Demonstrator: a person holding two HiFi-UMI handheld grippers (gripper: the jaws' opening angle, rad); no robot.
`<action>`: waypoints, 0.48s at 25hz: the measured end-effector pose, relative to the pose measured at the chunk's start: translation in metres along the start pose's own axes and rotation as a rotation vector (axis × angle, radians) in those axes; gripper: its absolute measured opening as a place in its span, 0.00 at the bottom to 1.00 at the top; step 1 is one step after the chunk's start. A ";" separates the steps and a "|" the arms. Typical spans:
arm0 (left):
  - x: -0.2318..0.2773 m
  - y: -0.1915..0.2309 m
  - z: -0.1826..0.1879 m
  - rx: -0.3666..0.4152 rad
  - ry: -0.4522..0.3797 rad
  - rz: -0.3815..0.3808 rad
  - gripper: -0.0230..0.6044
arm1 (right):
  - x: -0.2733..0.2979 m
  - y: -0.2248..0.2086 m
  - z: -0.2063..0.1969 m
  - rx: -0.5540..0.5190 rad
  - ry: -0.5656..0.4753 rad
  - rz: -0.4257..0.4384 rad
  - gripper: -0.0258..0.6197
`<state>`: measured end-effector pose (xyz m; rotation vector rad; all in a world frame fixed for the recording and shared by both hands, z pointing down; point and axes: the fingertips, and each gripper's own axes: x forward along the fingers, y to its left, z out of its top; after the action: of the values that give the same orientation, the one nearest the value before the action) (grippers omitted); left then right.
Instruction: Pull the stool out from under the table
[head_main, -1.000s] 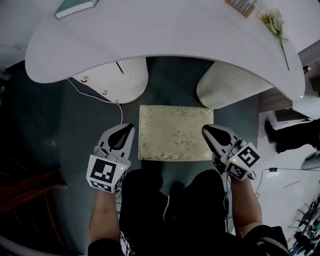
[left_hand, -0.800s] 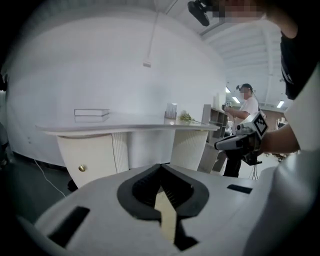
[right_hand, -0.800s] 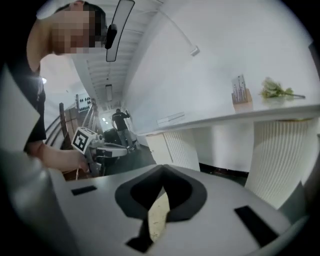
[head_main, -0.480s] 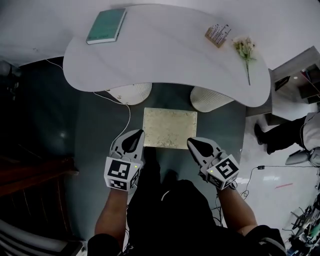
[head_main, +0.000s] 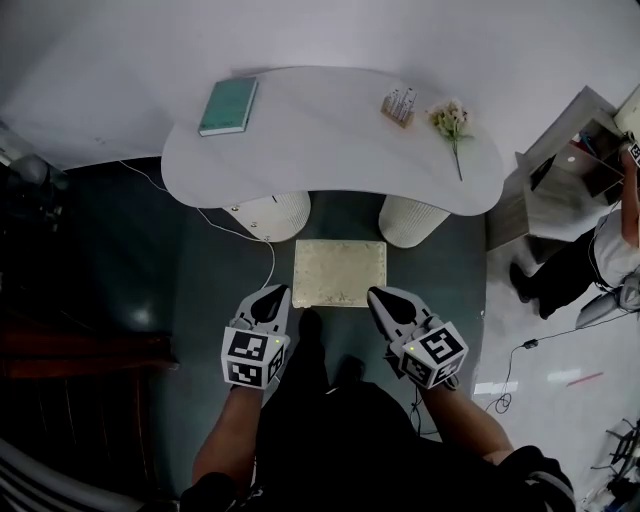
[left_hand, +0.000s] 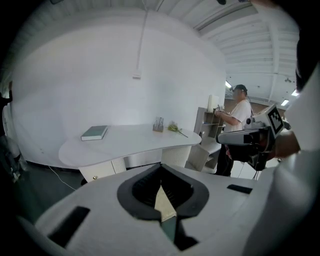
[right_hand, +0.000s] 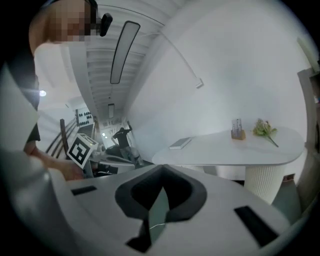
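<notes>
The stool (head_main: 340, 272), with a pale patterned cushion, stands on the dark floor just in front of the white table (head_main: 330, 130), between its two ribbed pedestals (head_main: 265, 215). The stool is clear of the tabletop's edge. My left gripper (head_main: 272, 292) and right gripper (head_main: 378, 296) hang in the air nearer to me than the stool, one off each near corner, touching nothing. Both are shut and hold nothing. In the left gripper view the shut left gripper (left_hand: 161, 186) points at the table (left_hand: 125, 142). In the right gripper view the right gripper (right_hand: 159, 197) is shut too.
On the table lie a green book (head_main: 228, 106), a small card holder (head_main: 398, 105) and a flower sprig (head_main: 452, 125). A white cable (head_main: 262, 250) runs over the floor left of the stool. A shelf unit (head_main: 560, 170) and a person (head_main: 600, 250) stand at the right. Dark wooden furniture (head_main: 70, 350) stands at the left.
Both grippers have lifted away from the stool's sides and come back toward me. The head view has risen, so the stool and table look smaller. The stool has not moved.
</notes>
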<state>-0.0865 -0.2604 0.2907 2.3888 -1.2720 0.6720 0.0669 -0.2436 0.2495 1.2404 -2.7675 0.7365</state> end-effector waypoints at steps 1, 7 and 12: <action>-0.006 -0.003 -0.002 0.006 0.010 -0.001 0.04 | -0.005 0.006 0.004 -0.002 -0.004 0.000 0.05; -0.022 -0.013 0.001 0.024 0.022 -0.018 0.04 | -0.048 0.022 0.006 0.045 0.000 -0.063 0.05; -0.028 -0.022 0.045 0.053 -0.057 -0.077 0.04 | -0.077 0.036 0.022 0.032 -0.039 -0.143 0.05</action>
<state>-0.0710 -0.2527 0.2361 2.5034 -1.1917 0.6264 0.0973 -0.1788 0.1992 1.4554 -2.6714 0.7556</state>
